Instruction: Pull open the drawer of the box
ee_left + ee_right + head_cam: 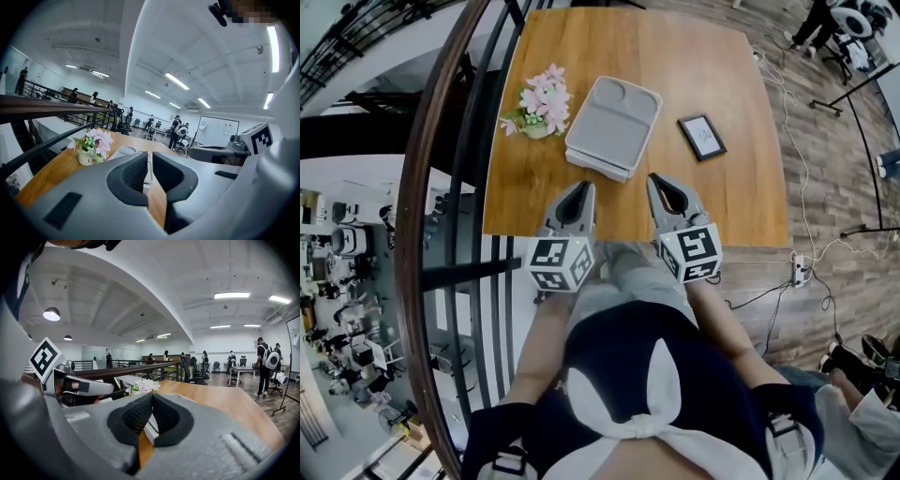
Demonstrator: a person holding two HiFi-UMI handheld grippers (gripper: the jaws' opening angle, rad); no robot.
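Box (614,127), flat and grey, lies upper centre of the head view on a wooden counter (741,187), its drawer face (598,167) toward the frame's bottom. Left gripper (581,191) and right gripper (658,184) hover just below it, jaws closed, empty. Probably best: open one, pinch the drawer front, pull straight back. Flowers (539,103) crowd the left; right side is open.

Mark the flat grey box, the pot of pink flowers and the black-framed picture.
flat grey plastic box (614,127): head view, middle of its lid.
white pot of pink flowers (547,93): head view, on the blossoms.
black-framed picture (702,138): head view, centre of its pane.
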